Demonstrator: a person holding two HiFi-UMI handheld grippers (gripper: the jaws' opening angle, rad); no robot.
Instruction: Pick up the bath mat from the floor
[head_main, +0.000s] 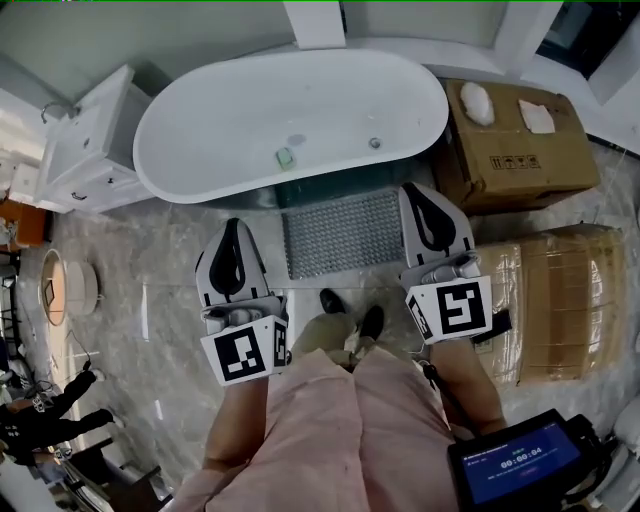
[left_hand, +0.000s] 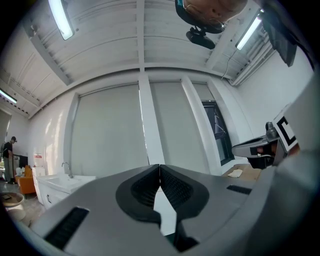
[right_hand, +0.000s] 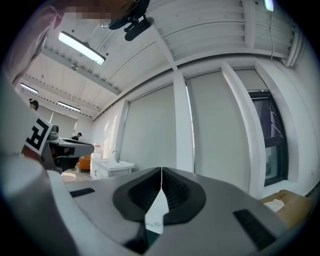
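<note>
Pink clothes (head_main: 330, 420) on the person sit closest, and just past them the left gripper (head_main: 233, 228) and right gripper (head_main: 416, 190) both have their fingers pressed together with nothing in them. Down on the floor (head_main: 150, 260), just beside the bathtub (head_main: 290, 110), lies the gray bath mat (head_main: 342, 232); it looks soft, light and floppy, so pinching its near corners seems best. Only white numbers on a blue screen (head_main: 520, 462) and tiny marks on a cardboard box (head_main: 520, 150) show, too small to read.

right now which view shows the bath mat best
The head view: the grey bath mat lies on the floor beside the bathtub. Both gripper views aim at wall and ceiling and show none of it.
</note>
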